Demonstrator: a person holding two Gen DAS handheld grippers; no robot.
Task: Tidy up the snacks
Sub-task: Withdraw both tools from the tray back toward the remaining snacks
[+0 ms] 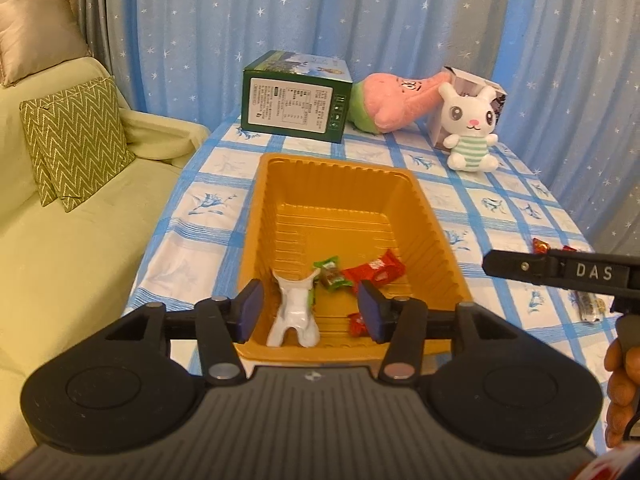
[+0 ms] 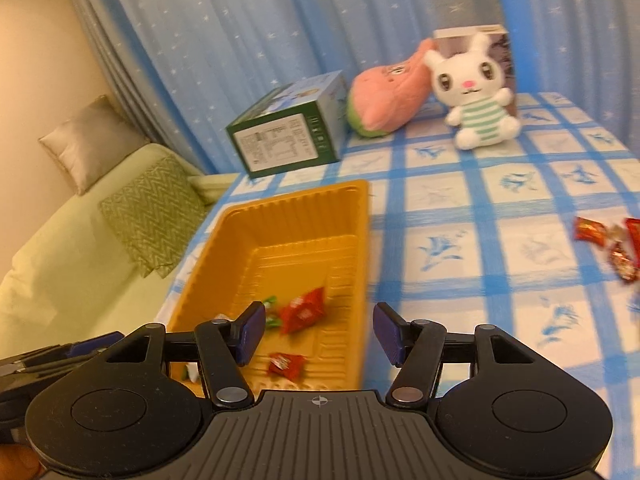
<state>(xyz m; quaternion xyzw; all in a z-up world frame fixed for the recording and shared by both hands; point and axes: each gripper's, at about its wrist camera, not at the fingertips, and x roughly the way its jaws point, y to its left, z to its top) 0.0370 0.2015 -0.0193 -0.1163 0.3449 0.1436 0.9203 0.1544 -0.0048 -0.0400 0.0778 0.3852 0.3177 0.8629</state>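
Fingers of both grippers are spread, holding nothing. Left gripper [image 1: 310,312] hangs over the tray [image 1: 436,216], where some snacks lie. Loose candies [image 2: 608,244] sit on the cloth, right of the right gripper [image 2: 318,334], probably nearer that hand; blur hides their axes.

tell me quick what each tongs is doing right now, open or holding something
Left tongs: open, empty, over the orange tray.
Right tongs: open, empty, over the tray's right rim.
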